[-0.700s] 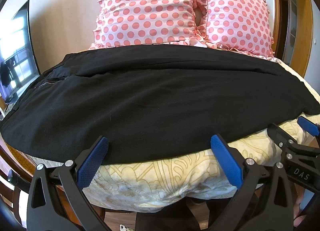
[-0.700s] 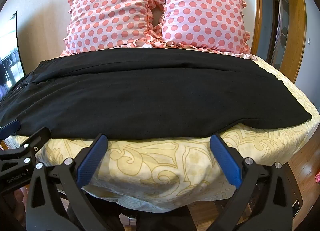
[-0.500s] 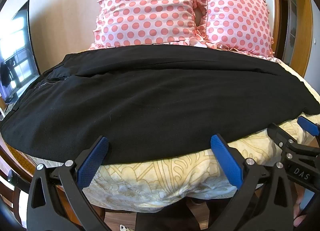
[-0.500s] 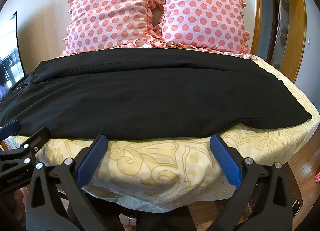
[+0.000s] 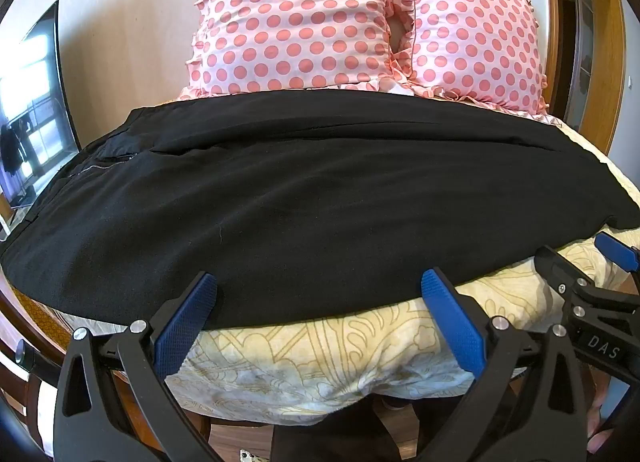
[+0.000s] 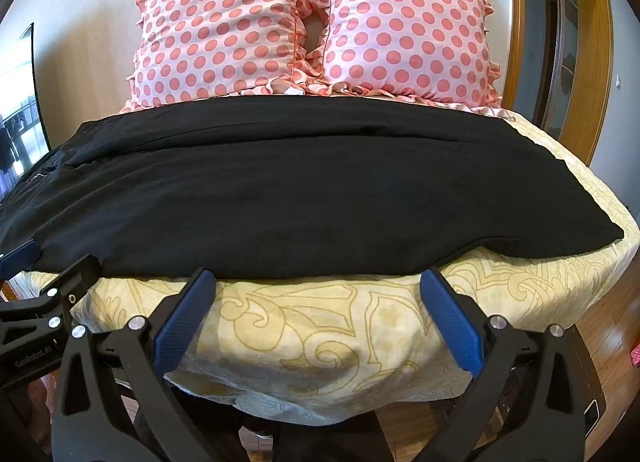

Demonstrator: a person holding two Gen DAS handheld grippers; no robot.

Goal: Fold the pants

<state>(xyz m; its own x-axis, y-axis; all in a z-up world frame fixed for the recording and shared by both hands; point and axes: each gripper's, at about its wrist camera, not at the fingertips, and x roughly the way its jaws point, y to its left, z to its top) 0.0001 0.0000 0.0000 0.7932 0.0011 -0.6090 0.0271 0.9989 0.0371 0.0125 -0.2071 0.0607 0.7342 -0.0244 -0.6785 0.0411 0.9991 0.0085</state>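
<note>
Black pants (image 5: 304,206) lie flat across the bed, waist and zipper at the left, leg ends at the right; they also fill the right wrist view (image 6: 304,198). My left gripper (image 5: 320,294) is open and empty, its blue fingertips (image 5: 448,314) at the pants' near edge. My right gripper (image 6: 316,294) is open and empty, just short of the near edge over the bedspread. Each gripper shows at the side of the other's view.
The bed has a cream patterned bedspread (image 6: 320,334). Two pink polka-dot pillows (image 5: 296,18) (image 6: 404,34) stand against the wall behind the pants. A TV screen (image 5: 28,118) is at the left. A wooden door frame (image 6: 592,62) is at the right.
</note>
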